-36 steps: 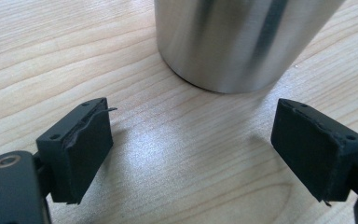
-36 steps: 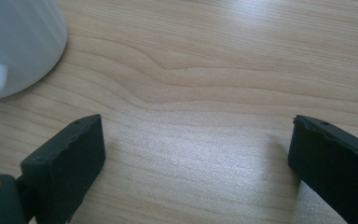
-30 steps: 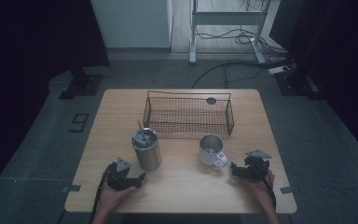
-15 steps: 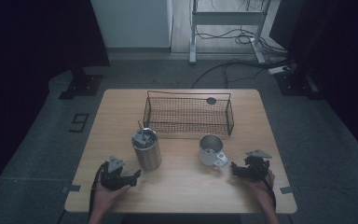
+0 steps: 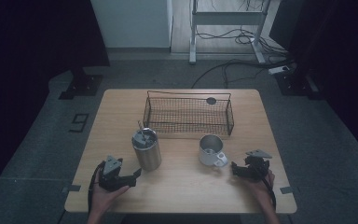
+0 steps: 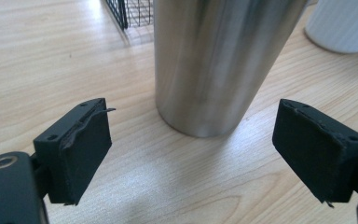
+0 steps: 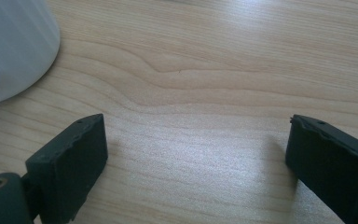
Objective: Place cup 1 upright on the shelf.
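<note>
Nearest the bottom edge of the high view, two hands come up onto the pale wooden surface (image 5: 182,191). The left tool (image 5: 135,174) sits at the lower left of the frame, its jaws spread wide and holding nothing, aimed toward the steel cylinder just beyond. In the left gripper view the black pads (image 6: 81,149) stand well apart with bare wood between them, and the brushed steel cylinder (image 6: 219,60) rises upright right ahead, near the jaws but not touching them.

At the lower right of the high view the right tool (image 5: 235,168) rests in the other hand, jaws likewise spread and empty. In the right gripper view its pads (image 7: 74,158) frame bare wood grain, with the white mug (image 7: 11,46) at the upper left of that frame, just beside the left pad and apart from it.

A little farther up the surface, the steel cylinder (image 5: 146,149) stands left of centre and the white mug (image 5: 210,150) right of centre, handle toward the near right.

Behind both, a black wire basket (image 5: 189,113) stands on the surface, a small dark round thing (image 5: 211,100) at its far rim.

Beyond the surface lie grey floor (image 5: 135,74) and cables (image 5: 233,65).
</note>
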`<action>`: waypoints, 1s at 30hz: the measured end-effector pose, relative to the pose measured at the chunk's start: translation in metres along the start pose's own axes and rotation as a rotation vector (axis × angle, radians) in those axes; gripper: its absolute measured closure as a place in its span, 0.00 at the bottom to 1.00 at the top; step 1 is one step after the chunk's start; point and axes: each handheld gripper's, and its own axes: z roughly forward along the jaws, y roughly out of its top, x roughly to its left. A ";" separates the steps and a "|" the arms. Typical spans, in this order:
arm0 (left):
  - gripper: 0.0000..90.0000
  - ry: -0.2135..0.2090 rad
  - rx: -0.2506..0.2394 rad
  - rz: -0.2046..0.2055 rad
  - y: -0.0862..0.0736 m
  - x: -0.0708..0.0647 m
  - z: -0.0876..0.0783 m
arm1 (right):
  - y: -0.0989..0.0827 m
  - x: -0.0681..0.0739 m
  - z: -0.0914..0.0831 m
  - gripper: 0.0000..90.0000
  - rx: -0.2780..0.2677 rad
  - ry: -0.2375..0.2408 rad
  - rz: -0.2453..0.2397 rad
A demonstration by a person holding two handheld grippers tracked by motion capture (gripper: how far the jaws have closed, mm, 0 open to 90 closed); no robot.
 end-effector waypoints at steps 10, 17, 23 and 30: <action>0.12 -0.031 -0.039 0.008 0.009 -0.006 -0.013 | 0.000 0.000 0.000 0.07 -0.003 -0.002 0.002; 0.10 -0.061 -0.078 0.015 0.015 -0.011 -0.020 | 0.000 0.000 0.000 0.07 -0.003 -0.002 0.003; 0.10 -0.078 -0.103 0.016 0.019 -0.013 -0.027 | 0.000 0.000 0.000 0.08 -0.004 -0.003 0.003; 0.09 -0.104 -0.111 0.020 0.024 -0.015 -0.026 | 0.000 0.000 0.000 0.08 -0.005 -0.004 0.003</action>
